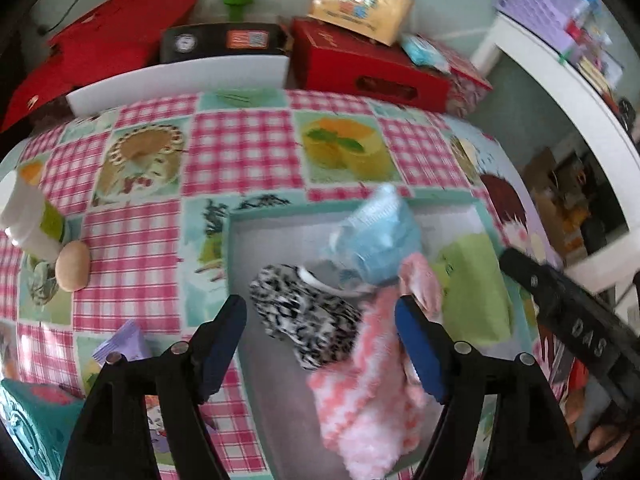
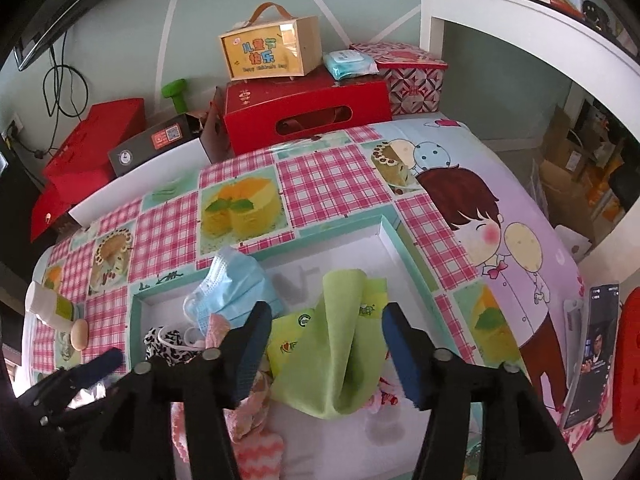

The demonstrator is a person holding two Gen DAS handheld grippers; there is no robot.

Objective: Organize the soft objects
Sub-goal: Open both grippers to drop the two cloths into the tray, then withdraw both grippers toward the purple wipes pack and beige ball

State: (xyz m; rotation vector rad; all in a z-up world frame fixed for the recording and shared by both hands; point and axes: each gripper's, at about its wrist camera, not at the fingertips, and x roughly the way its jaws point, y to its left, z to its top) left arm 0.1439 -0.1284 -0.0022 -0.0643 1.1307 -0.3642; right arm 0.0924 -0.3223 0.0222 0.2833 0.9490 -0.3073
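A shallow box with a teal rim (image 1: 280,212) (image 2: 394,236) lies on the checked tablecloth and holds the soft things. My left gripper (image 1: 320,308) hangs open over it, with a black-and-white patterned cloth (image 1: 304,316) between its fingers and a pink-and-white fuzzy cloth (image 1: 360,392) against the right finger. A blue face mask (image 1: 376,236) (image 2: 236,284) rests just behind them. My right gripper (image 2: 328,312) is open too. A green cloth (image 2: 340,352) (image 1: 476,288) lies folded between its fingers, and the pads do not press on it.
A white tube (image 1: 28,220) and a beige stone (image 1: 72,266) sit left of the box, a purple packet (image 1: 124,344) near the front. Red boxes (image 2: 308,116) and a gold case (image 2: 272,50) line the back. A phone (image 2: 592,356) lies at the right edge.
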